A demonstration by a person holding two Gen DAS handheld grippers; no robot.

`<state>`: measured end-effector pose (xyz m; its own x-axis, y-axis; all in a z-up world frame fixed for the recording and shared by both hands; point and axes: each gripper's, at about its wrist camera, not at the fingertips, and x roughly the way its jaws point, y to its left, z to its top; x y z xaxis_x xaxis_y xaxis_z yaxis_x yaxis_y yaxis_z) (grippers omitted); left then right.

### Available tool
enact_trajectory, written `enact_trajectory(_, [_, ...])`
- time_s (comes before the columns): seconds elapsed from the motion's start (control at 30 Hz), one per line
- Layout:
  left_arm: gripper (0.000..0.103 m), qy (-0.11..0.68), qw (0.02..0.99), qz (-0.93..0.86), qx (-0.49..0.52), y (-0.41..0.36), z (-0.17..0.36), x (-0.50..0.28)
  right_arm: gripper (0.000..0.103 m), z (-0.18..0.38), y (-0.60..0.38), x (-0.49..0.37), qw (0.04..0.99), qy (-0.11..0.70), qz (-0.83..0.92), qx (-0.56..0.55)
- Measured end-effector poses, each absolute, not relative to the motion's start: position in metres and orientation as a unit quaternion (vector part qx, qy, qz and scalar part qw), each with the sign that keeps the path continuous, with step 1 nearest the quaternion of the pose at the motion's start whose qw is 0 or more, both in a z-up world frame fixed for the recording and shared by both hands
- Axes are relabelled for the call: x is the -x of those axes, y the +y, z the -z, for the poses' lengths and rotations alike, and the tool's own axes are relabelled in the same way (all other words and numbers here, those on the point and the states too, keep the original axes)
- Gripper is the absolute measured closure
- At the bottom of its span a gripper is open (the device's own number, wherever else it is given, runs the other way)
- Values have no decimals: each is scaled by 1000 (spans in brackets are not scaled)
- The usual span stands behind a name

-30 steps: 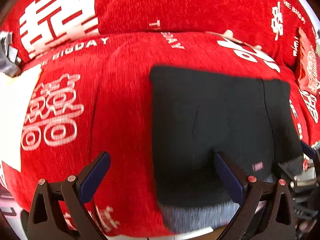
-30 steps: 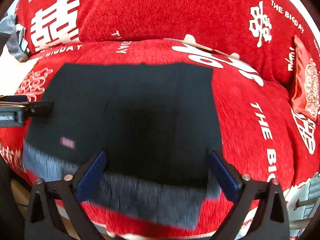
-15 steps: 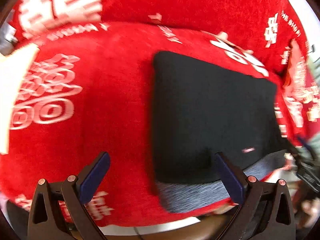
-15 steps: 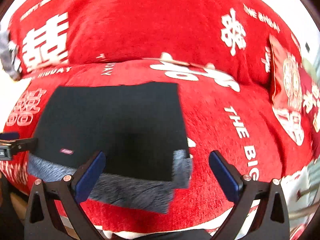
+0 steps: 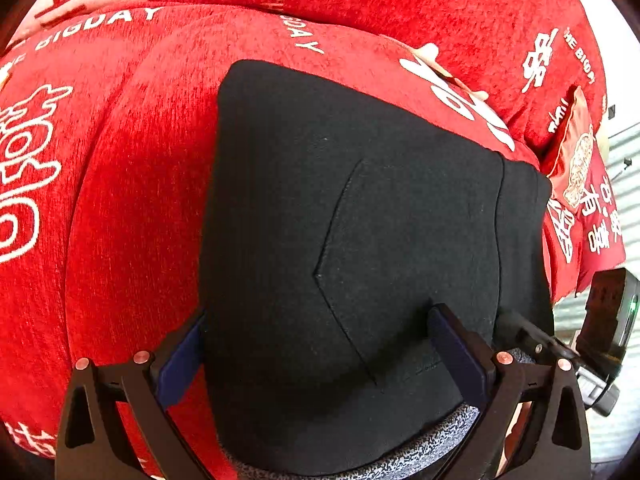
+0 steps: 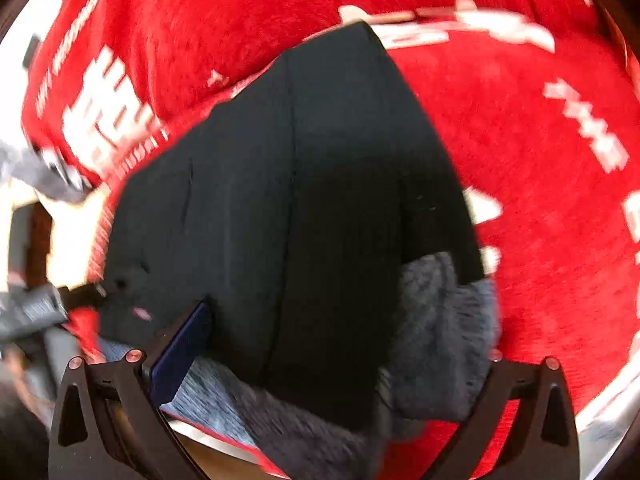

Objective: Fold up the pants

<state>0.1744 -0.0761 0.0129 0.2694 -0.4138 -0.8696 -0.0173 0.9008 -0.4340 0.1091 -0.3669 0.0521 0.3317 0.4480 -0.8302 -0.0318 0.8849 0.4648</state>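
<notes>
pants (image 5: 360,240): black, with a grey fleece lining showing along the near hem, lying as a flat rectangular stack on the red sofa cover (image 5: 120,200) printed with white lettering.

progress, as judged from the layout: the garment already sits in a compact, layered block with a vertical fold edge toward its right side, so at least one fold appears done. what remains is probably a final fold or a tidy-up; at the near right corner the grey lining (image 6: 440,320) is turned out and lies uneven.

left gripper (image 5: 316,344): jaws spread wide, straddling the near edge of the stack, clamping nothing.

right gripper (image 6: 340,360): jaws spread. the left finger is visible beside the fabric; the right finger is covered by the turned-out lining, so contact there cannot be confirmed.

limits of view: the right wrist view is motion-blurred. the number of layers cannot be counted. the stack's near edge is cut off at the frame bottom. a red cushion (image 5: 580,200) lies at the right.
</notes>
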Motion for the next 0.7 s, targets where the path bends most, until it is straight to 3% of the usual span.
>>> enact_trajectory(0.1, [18, 581, 784, 139, 170, -78, -21, -171, 8, -61, -358, -103, 803, 552, -158, -160])
enact_trajectory(0.17, [33, 574, 790, 142, 160, -78, -28, -168, 27, -69, -356, -98, 809, 545, -158, -155])
enact_trajectory(0.27, [45, 570, 792, 147, 163, -73, -36, -166, 48, -84, -361, -91, 814, 534, -158, -165])
enact_trajectory(0.37, [53, 567, 794, 152, 158, -69, -45, -164, 52, -102, -347, -88, 827, 519, -165, -142])
enact_trajectory(0.7, [57, 545, 810, 137, 169, -24, -81, -151, 55, -143, -302, -78, 833, 498, -208, -119])
